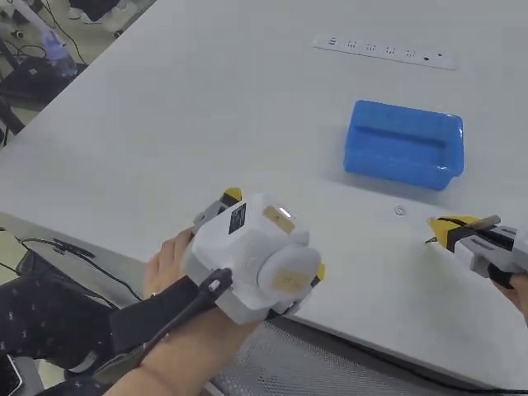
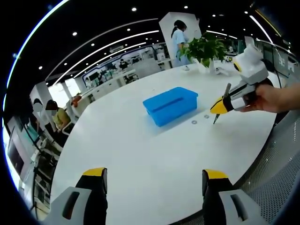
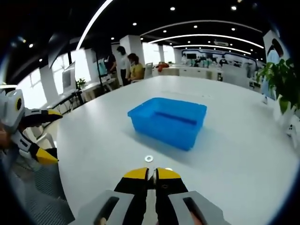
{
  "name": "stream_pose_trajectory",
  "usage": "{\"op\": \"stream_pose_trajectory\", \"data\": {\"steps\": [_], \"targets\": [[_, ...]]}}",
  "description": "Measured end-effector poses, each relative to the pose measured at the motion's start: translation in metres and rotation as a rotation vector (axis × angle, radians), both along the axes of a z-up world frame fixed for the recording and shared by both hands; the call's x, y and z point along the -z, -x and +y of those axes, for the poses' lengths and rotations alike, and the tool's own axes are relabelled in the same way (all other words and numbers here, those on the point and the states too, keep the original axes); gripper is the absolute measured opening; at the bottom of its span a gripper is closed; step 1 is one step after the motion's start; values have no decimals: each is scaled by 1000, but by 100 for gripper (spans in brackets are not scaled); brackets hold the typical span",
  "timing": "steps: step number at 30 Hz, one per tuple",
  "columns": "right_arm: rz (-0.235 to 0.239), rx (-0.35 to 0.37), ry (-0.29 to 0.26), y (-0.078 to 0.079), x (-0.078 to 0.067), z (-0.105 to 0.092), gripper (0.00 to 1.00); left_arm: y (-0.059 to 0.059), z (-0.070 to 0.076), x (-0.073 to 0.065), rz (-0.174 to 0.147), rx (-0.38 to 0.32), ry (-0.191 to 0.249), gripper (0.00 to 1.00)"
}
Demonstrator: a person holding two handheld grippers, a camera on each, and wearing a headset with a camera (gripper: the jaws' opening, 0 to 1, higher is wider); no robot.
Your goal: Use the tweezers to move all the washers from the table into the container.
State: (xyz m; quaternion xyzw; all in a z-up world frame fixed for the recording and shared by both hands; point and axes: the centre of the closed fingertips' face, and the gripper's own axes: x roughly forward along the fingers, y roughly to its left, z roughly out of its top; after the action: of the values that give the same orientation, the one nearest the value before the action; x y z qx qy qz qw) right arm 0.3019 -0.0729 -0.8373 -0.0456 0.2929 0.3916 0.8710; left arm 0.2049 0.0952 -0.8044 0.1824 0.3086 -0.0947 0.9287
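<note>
The blue container [image 1: 404, 144] stands on the white table [image 1: 206, 124]. One small washer [image 1: 400, 211] lies just in front of it. My right gripper [image 1: 452, 228] is at the right edge, shut on the tweezers [image 1: 432, 238], whose tip hovers right of that washer. In the right gripper view the washer [image 3: 149, 158] lies just beyond the shut yellow jaws [image 3: 152, 174], with the container [image 3: 168, 119] behind. My left gripper [image 1: 276, 233] is held at the table's near edge, open and empty. In its view [image 2: 154, 180] two washers [image 2: 194, 122] lie by the container [image 2: 171, 105].
A white power strip [image 1: 384, 51] lies at the far side of the table. The table's near edge [image 1: 99, 247] runs diagonally under my left hand, with cables on the floor below. People sit at other desks [image 3: 126, 65] in the background.
</note>
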Motion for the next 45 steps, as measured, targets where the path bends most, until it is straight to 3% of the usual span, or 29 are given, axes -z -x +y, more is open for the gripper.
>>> {"op": "stream_pose_trajectory", "data": {"steps": [7,18,22,28,37,42,45], "targets": [[-7,-21,-4,-6,-5,14,2,0,0,1,4,-1,-2,85],[-33,-6,-24,-36,-15,35,3,1,1,1,11,0,-6,84],[-42,-18,-8,-41,-12,42,3,2,2,2,17,-4,-8,84],[-21,-18,9,-40,-4,44,3,2,1,2,17,-3,-4,83],[-35,-22,26,-44,-4,44,3,2,1,1,17,0,-2,82],[-47,-48,83,-45,-1,45,3,2,1,1,16,0,-1,82],[-49,-49,75,-45,-2,46,3,2,0,1,14,1,-1,82]]}}
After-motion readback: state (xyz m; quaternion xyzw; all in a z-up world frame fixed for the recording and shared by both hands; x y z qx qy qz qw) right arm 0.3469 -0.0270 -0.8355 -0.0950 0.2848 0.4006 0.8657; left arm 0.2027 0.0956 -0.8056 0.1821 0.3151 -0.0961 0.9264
